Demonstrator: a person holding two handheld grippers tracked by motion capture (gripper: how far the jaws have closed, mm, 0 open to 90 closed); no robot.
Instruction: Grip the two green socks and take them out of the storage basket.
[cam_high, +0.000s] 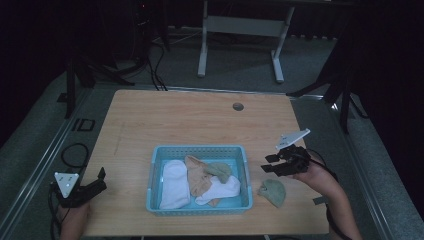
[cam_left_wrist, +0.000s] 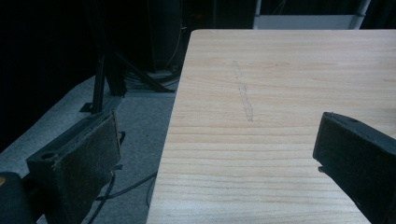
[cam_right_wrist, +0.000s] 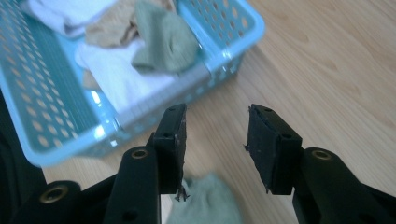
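Observation:
A light blue basket sits on the wooden table's near half, holding a white sock, a tan sock, a green sock and another white one. A second green sock lies on the table just right of the basket. My right gripper hovers above that sock, jaws open and empty; in the right gripper view the sock lies below the jaws with the basket ahead. My left gripper rests at the table's left edge, open, with nothing between its jaws.
The table has a round cable hole near its far edge. Beyond it stands a white desk frame on grey floor. Dark tripod legs stand right of the table and cables lie on the floor to its left.

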